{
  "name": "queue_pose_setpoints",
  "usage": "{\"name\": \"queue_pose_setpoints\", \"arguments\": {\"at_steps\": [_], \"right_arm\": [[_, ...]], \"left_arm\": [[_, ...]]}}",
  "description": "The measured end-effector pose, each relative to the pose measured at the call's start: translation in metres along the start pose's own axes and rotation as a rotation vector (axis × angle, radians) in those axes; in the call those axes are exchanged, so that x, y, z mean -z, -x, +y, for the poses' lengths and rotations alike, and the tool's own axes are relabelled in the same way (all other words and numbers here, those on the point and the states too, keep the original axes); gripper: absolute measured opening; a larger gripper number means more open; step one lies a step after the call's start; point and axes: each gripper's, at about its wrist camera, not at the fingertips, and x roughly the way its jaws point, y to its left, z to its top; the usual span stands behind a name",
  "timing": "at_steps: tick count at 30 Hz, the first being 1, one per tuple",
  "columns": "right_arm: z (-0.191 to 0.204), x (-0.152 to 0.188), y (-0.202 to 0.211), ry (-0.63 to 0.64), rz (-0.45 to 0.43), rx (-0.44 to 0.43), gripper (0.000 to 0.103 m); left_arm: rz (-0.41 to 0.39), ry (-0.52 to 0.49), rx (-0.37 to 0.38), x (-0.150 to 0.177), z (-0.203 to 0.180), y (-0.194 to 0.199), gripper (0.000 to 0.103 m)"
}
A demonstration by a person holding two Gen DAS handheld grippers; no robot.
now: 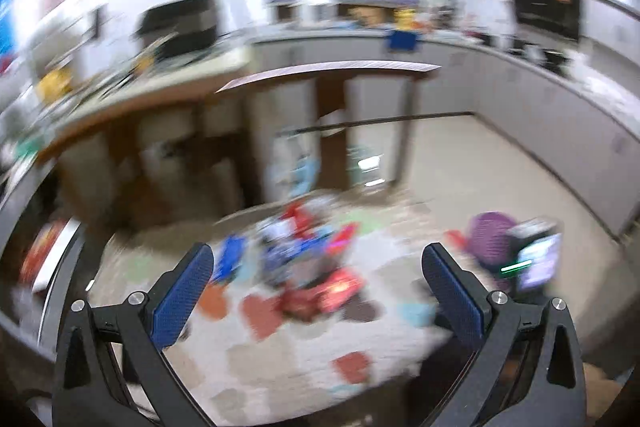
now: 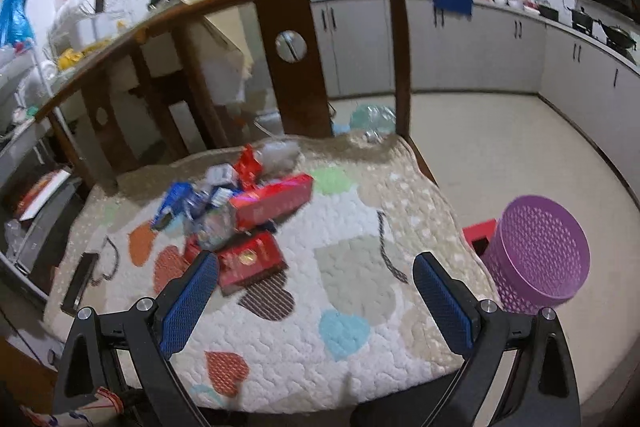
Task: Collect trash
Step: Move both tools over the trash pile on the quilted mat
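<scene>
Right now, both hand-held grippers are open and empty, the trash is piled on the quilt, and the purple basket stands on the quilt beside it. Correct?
Not quite. The purple basket stands on the floor, off the quilt's right edge, as the right wrist view shows. The rest holds: the left hand-held gripper and right hand-held gripper are open and empty, and the trash pile lies on the quilt.

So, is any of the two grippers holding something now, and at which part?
Nothing is held. The left gripper and the right gripper both have their jaws wide open above the trash pile on the quilt.
</scene>
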Motion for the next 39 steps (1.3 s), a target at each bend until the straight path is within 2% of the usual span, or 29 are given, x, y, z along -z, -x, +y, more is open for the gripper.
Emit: {"name": "queue_pose_setpoints", "arguments": {"at_steps": [2,6,8,10,12,15,17,21,24,26,30,32,36,39], "right_arm": [[-0.002,0.003,-0.006,0.006,0.034,0.024,0.1],[-0.004,0.01,-0.019,0.012,0.104,0.064,0.1],[-0.005,0.011,-0.024,0.009,0.125,0.075,0.1],[-0.004,0.01,-0.028,0.007,0.138,0.08,0.1],[-0.001,0.009,-0.033,0.014,0.148,0.081,0.1],[0.004,0.007,-0.038,0.024,0.15,0.078,0.1],[0.007,0.006,-0.042,0.022,0.156,0.07,0.1],[0.01,0.004,-0.049,0.012,0.171,0.051,0.1],[0.012,0.0,-0.048,0.009,0.147,0.025,0.1],[0.012,-0.004,-0.046,0.011,0.12,0.008,0.1],[0.01,-0.01,-0.05,0.0,0.088,-0.038,0.1],[0.008,-0.012,-0.055,-0.006,0.081,-0.063,0.099],[0.008,-0.011,-0.07,-0.026,0.098,-0.13,0.096],[0.006,-0.01,-0.088,-0.062,0.149,-0.197,0.087]], "left_arm": [[0.0,-0.06,0.085,-0.022,-0.025,0.019,0.103],[-0.038,-0.214,0.105,-0.037,-0.067,0.04,0.103],[-0.03,-0.246,0.119,-0.039,-0.075,0.042,0.103],[0.002,-0.24,0.144,-0.041,-0.071,0.037,0.103],[0.031,-0.181,0.186,-0.047,-0.056,0.035,0.103],[-0.038,-0.106,0.102,-0.056,-0.037,0.041,0.103],[-0.063,-0.078,0.076,-0.059,-0.032,0.04,0.103],[0.01,-0.118,0.102,-0.057,-0.023,0.022,0.103],[0.017,-0.082,0.058,-0.05,0.0,0.005,0.103],[0.028,-0.035,0.038,-0.041,0.026,-0.014,0.103],[0.008,0.069,-0.072,-0.013,0.083,-0.052,0.103],[0.03,0.139,-0.12,0.01,0.112,-0.077,0.103],[0.154,0.267,-0.094,0.057,0.15,-0.136,0.103],[0.258,0.284,-0.076,0.09,0.162,-0.178,0.103]]}}
